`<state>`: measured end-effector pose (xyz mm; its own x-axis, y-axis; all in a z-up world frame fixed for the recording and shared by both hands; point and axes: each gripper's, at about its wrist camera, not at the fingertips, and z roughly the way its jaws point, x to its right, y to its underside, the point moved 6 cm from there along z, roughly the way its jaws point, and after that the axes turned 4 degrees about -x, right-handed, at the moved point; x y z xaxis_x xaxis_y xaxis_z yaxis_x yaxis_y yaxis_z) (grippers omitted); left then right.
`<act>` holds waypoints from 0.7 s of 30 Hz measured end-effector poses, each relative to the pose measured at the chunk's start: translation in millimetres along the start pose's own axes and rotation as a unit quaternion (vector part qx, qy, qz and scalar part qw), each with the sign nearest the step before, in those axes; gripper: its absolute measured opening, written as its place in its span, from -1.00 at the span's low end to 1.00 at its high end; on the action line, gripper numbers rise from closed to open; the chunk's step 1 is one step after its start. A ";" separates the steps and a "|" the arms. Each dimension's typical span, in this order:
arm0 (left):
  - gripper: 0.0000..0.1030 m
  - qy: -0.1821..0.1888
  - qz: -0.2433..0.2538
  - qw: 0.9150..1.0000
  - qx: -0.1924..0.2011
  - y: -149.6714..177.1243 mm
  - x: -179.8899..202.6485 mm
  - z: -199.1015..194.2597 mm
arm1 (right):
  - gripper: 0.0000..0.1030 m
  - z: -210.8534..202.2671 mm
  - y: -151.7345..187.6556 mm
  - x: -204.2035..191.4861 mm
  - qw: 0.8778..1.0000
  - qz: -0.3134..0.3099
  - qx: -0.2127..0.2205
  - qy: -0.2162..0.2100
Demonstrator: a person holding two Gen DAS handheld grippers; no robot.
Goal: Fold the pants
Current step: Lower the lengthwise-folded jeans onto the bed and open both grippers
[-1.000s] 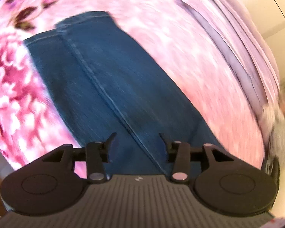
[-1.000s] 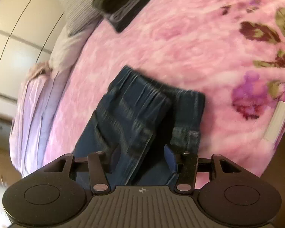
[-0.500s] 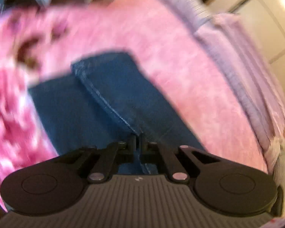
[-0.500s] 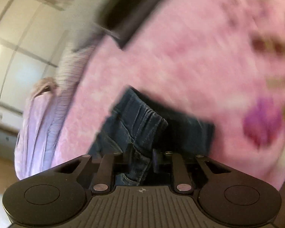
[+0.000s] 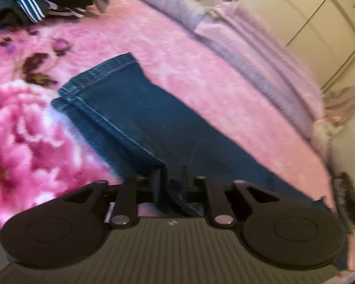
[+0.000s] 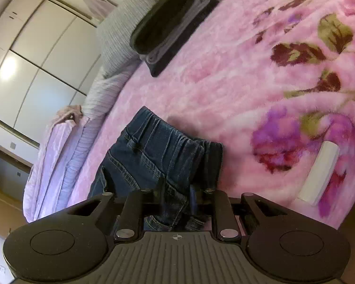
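Both grippers were down on the denim! The left gripper (image 5: 170,179) had clamped a bunched fold of the pants (image 5: 139,118), its jaws having just eased slightly apart with cloth between them. From that grip the two stacked legs ran away toward eleven o'clock, the hems lying flat on the pink floral blanket (image 5: 201,75). At eleven o'clock, far off, a dark heap of clothes with white stripes (image 5: 28,9) sat on the blanket's edge.

Over on the right wrist view, the right gripper (image 6: 176,197) was clenched on the pants (image 6: 153,151) near the seat, denim pinched between its pads. The gathered waistband lay straight ahead at twelve o'clock, rumpled on the blanket (image 6: 224,71). A folded stack of dark garments (image 6: 175,21) rested well apart at twelve o'clock, and a white cylinder-like object (image 6: 319,172) lay at three o'clock on the blanket.
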<state>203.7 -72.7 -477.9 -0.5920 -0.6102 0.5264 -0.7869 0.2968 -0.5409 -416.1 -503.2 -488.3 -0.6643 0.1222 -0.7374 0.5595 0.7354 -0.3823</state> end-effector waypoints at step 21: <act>-0.97 0.019 -0.012 1.000 0.018 8.0 -25.3 -13.9 | -0.69 -1.2 -17.2 -17.4 0.999 0.003 -0.025 0.042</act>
<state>209.9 -44.7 -486.4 -0.5792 -0.5883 0.5643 -0.7952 0.2553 -0.5500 -414.7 -517.2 -468.2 -0.7022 0.1806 -0.6887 0.5395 0.7662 -0.3492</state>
